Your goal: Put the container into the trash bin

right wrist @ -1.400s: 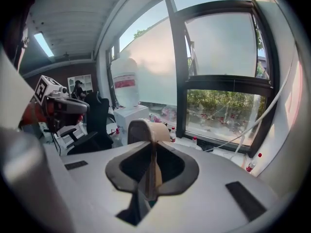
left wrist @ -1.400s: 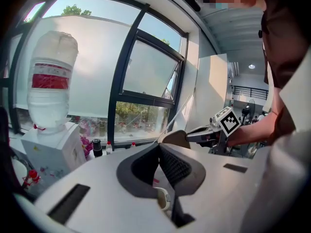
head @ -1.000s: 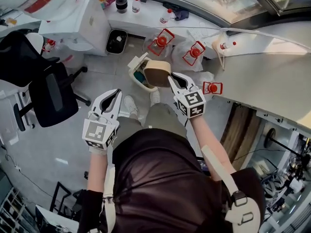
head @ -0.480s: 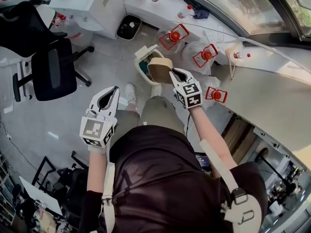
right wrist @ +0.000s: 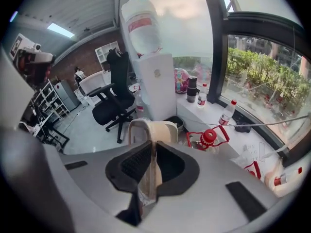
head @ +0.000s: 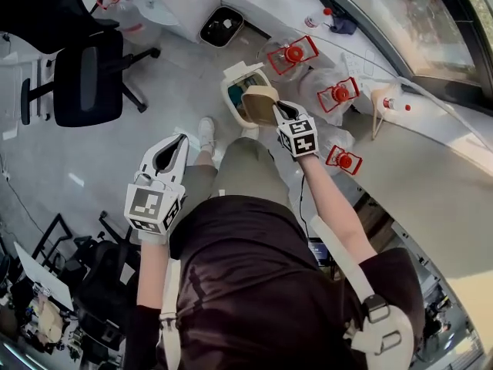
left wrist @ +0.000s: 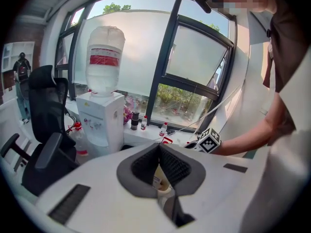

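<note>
Left tongs (head: 174, 146): pads pressed together at the tips with nothing in them, hanging over the floor to the left of the person's legs. The cube had a square marker, no words on it.
Right tongs (head: 279, 111): clamped on the container's wall, which ran edge-on between the pads in the right gripper view. The arm was stretched forward.
Container (head: 260, 102): beige with rounded corners, right at the mouth of the trash bin. Honestly couldn't tell if it touched the rim. No label showing.
Trash bin (head: 240, 72): white, lid up, something teal inside. Its near side was hidden behind the container.
Jugs (head: 293, 53): three clear ones with red handles, near the bin along the foot of the surface (head: 431, 168).
Office chair (head: 86, 75): black, well apart from the bin, partly cut off by the frame edge.
Water cooler (left wrist: 101, 123): the bottle on top had a red band label, print way too small to read.
Ledge bottles (left wrist: 134, 120): tiny, labels unreadable.
</note>
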The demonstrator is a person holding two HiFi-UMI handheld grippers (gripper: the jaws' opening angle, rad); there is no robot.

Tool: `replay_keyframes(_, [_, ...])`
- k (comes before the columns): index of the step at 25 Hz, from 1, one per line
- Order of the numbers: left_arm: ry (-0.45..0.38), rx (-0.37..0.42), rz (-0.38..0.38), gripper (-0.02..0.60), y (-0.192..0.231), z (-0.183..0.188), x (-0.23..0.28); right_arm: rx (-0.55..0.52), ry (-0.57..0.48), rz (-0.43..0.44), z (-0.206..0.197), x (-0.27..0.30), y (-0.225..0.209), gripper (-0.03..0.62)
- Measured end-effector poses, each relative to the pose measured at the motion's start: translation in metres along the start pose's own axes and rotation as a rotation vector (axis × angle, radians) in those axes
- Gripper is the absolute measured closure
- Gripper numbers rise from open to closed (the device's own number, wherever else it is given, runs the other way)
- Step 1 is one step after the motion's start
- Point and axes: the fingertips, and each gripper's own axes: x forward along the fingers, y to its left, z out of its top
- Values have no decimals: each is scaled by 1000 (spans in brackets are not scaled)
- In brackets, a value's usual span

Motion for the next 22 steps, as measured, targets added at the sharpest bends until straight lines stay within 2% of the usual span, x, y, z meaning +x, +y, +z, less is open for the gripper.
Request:
replay_keyframes(10, [49, -100, 113, 572, 14, -31, 3, -39, 115, 43, -33, 66, -14, 546])
replay_keyframes(22, [84, -163, 175, 572, 23, -60, 0, -66, 216, 48, -68, 132, -22, 546])
